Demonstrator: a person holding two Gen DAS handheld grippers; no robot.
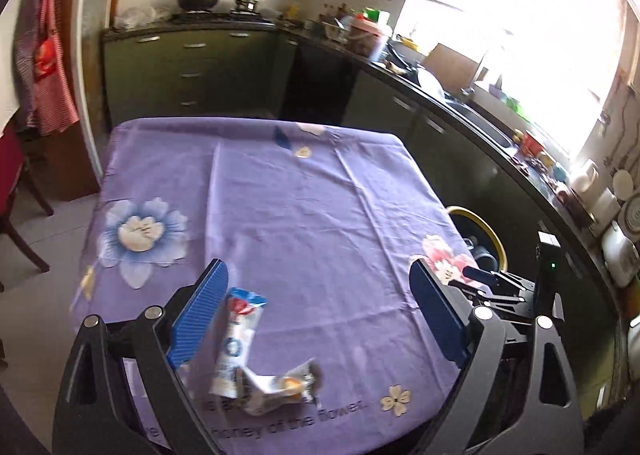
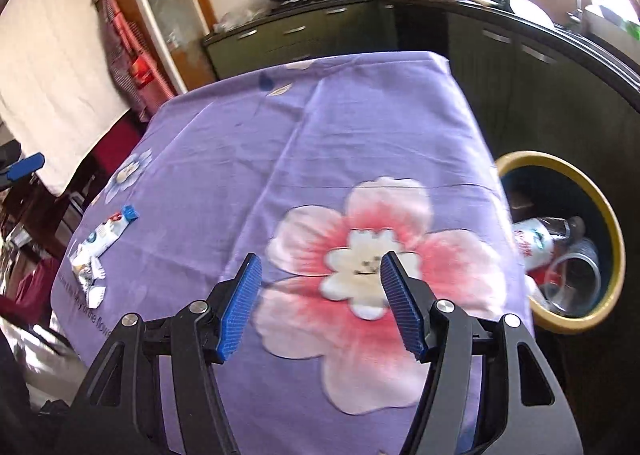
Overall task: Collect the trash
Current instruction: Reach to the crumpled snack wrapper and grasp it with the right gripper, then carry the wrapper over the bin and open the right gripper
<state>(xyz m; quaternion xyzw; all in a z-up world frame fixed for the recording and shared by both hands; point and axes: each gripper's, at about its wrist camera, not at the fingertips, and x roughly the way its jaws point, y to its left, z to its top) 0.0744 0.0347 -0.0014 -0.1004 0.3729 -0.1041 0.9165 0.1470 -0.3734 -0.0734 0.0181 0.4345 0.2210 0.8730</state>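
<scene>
The left tool (image 1: 318,307) gapes wide and empty just above the crumpled white-and-blue plastic wrappers (image 1: 256,355) on the purple flowered tabletop (image 1: 304,195) — likely poised to grab them — while the right tool (image 2: 320,303), part-open and empty, hovers near the yellow-rimmed bin (image 2: 560,239) beside the tabletop.

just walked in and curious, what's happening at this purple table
A person is clearing trash from a table under a purple floral tablecloth, holding a two-finger gripper in each hand. The left gripper, open, hovers by a long white-and-blue wrapper and a crumpled white wrapper lying on the cloth. The right gripper is open and empty above the pink flower print. A yellow-rimmed bin beside the table already holds bottles and a clear cup.
</scene>
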